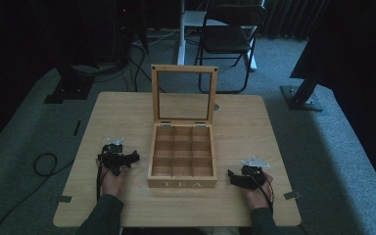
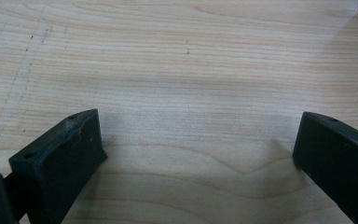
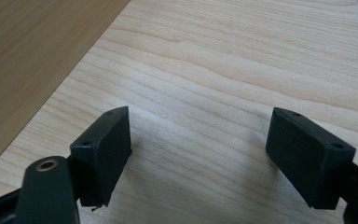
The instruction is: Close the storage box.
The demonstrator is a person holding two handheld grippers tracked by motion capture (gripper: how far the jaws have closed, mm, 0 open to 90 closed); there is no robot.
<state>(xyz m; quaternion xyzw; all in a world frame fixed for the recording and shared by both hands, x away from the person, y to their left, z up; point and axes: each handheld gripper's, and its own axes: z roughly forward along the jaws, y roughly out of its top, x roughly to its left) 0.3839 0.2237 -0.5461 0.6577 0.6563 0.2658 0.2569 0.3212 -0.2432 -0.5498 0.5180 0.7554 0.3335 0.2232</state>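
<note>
A wooden tea box (image 1: 182, 183) marked TEA stands in the middle of the table, its glass-paned lid (image 1: 183, 94) upright and its several compartments bare. My left gripper (image 1: 133, 158) rests on the table left of the box, jaws wide apart over bare wood (image 2: 196, 140), nothing between them. To the right of the box my right gripper (image 1: 231, 175) rests low on the table, its jaws also wide apart (image 3: 198, 135) with only tabletop between them. The box's side wall (image 3: 32, 60) fills the upper left of the right gripper view.
The light wooden table (image 1: 127, 112) stands on grey carpet. A folding chair (image 1: 227, 34) and dark stands are behind it. Cables (image 1: 44, 164) lie on the floor at the left. A small round object (image 1: 216, 106) lies by the lid's right side.
</note>
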